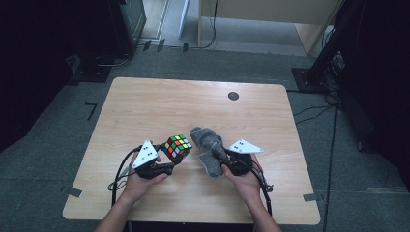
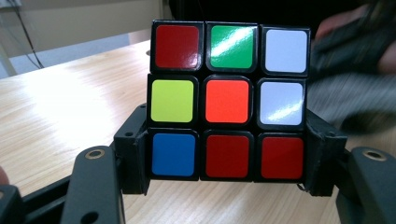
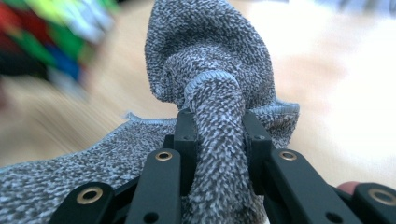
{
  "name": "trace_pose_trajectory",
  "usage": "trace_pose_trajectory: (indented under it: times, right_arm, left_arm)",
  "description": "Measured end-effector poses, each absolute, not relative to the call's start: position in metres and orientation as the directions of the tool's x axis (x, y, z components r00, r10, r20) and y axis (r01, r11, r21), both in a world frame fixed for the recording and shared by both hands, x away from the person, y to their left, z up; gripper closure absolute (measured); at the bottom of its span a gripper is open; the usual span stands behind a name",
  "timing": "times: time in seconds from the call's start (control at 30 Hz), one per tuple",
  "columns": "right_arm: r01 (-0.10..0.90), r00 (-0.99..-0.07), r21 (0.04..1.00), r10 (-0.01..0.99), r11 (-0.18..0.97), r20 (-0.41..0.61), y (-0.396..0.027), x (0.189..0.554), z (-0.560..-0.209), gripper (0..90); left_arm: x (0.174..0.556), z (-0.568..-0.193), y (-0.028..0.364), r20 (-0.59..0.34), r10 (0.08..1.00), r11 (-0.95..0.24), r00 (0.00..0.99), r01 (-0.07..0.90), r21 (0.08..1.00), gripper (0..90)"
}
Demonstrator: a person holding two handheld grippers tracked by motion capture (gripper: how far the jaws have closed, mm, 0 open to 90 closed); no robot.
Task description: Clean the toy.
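Work in hand: a puzzle cube (image 1: 177, 147) and a grey cloth (image 1: 207, 147) are each gripped and held close together, the cloth apparently meant to wipe the cube.

Left gripper (image 1: 170, 166): lower left of centre in the high view, its jaws clamped on the cube's two sides. In the left gripper view the cube (image 2: 229, 100) sits in the middle of the frame, the jaws squeezing only its bottom row, and the face toward the camera shows mixed red, green, white, yellow, orange and blue stickers.

Right gripper (image 1: 223, 159): lower right of centre in the high view, jaws narrowed onto a bunched fold of the cloth. In the right gripper view the cloth (image 3: 210, 88) rises between the jaws as a thick knitted twist and spills to the lower left.

Cube and cloth: just beside each other near the table's (image 1: 159, 104) front edge; whether they touch I cannot tell.

Done, as I judge it: both things picked up and brought together above the wooden top.

Left: any rubbing of the cube's faces, then setting both things down.

Background: a small dark disc (image 1: 233, 95) lies on the table in the upper middle of the high view, well apart from the hands.
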State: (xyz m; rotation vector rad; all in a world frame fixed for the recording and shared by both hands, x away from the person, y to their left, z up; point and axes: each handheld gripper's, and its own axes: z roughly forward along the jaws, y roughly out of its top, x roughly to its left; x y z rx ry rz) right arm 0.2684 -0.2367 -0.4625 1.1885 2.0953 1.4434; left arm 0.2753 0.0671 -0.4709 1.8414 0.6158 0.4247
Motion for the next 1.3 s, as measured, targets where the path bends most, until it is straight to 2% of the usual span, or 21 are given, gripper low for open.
trace_pose_trajectory:
  times: [0.13, 0.37, 0.47, 0.67, 0.87, 0.97, 1.17, 1.3]
  right_arm:
    - [0.367, -0.671, 0.928, 0.708, 0.058, 0.221, -0.235, 0.255, -0.436, 73.2]
    - [0.327, -0.766, 0.939, 0.611, 0.104, 0.199, -0.206, 0.24, -0.424, 72.0]
    - [0.354, -0.747, 0.93, 0.629, 0.102, 0.215, -0.208, 0.245, -0.43, 71.8]
    - [0.452, -0.669, 0.889, 0.688, 0.076, 0.282, -0.226, 0.258, -0.443, 71.8]
    - [0.392, -0.755, 0.918, 0.592, 0.063, 0.282, -0.211, 0.247, -0.429, 71.1]
    - [0.401, -0.746, 0.914, 0.598, 0.054, 0.292, -0.209, 0.246, -0.427, 70.9]
    - [0.475, -0.661, 0.88, 0.661, 0.001, 0.356, -0.228, 0.257, -0.442, 70.9]
    - [0.43, -0.718, 0.903, 0.608, 0.005, 0.339, -0.219, 0.25, -0.433, 70.7]
  left_arm:
    - [0.27, -0.474, 0.056, 0.037, 0.565, -0.32, 0.824, 0.178, 0.93, 34.0]
    - [0.258, -0.473, 0.041, 0.08, 0.507, -0.344, 0.858, 0.116, 0.932, 34.1]
    - [0.254, -0.47, 0.041, 0.106, 0.503, -0.343, 0.858, 0.085, 0.936, 34.1]
    - [0.256, -0.465, 0.047, 0.087, 0.502, -0.312, 0.86, 0.086, 0.946, 34.1]
    - [0.255, -0.47, 0.04, 0.118, 0.483, -0.371, 0.868, 0.081, 0.925, 34.1]
    - [0.251, -0.468, 0.038, 0.125, 0.464, -0.364, 0.877, 0.06, 0.929, 34.1]
    - [0.252, -0.464, 0.042, 0.106, 0.471, -0.335, 0.876, 0.067, 0.94, 34.1]
    - [0.253, -0.468, 0.037, 0.106, 0.459, -0.363, 0.882, 0.077, 0.929, 34.1]
